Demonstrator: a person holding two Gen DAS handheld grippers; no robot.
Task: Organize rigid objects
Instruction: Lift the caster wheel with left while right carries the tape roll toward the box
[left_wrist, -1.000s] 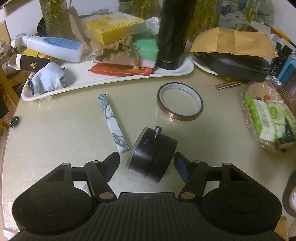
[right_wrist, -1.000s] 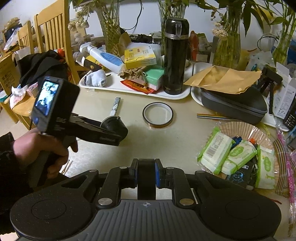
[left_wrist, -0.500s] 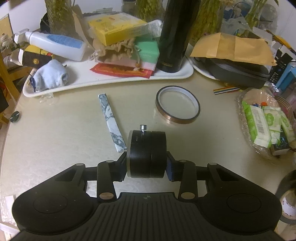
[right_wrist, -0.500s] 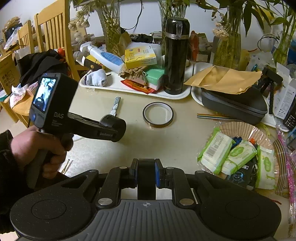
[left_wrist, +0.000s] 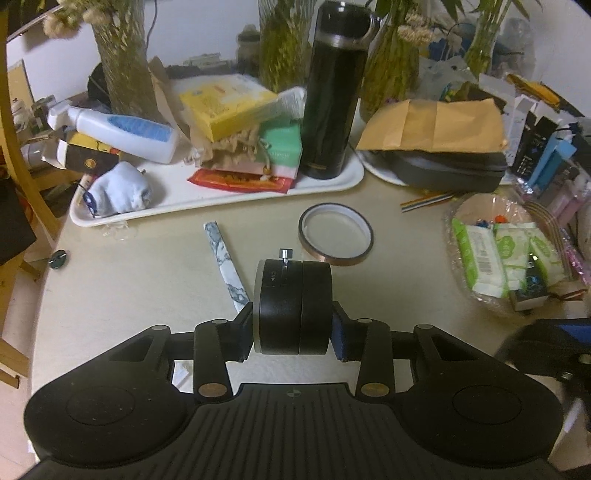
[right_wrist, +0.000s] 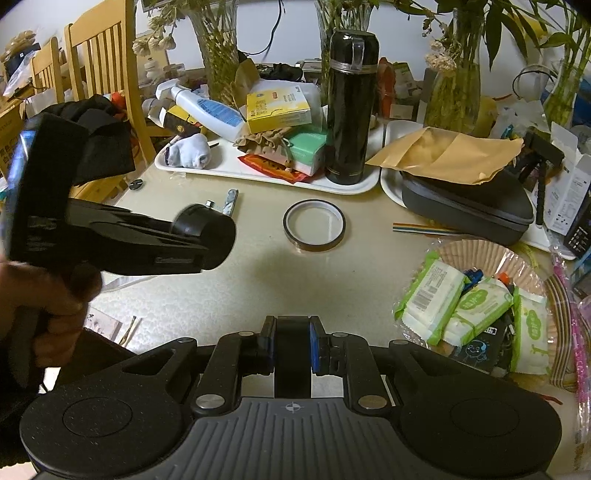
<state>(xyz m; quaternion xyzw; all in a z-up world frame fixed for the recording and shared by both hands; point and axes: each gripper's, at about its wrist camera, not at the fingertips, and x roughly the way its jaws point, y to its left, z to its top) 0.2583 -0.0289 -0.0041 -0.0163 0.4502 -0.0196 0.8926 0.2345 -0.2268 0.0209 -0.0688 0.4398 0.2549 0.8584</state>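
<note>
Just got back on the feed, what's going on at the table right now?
A person is working both handheld grippers over a cluttered table. The left gripper is shut on a black caster wheel, held off the tabletop. The right gripper is shut on a narrow black object. The tape ring and marbled strip lie loose on the table.

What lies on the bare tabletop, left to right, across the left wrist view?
Small dark round piece → marbled strip → black caster wheel clamped in the left gripper → tape ring → rainbow ribbon cable → basket of wipe packs.
</note>
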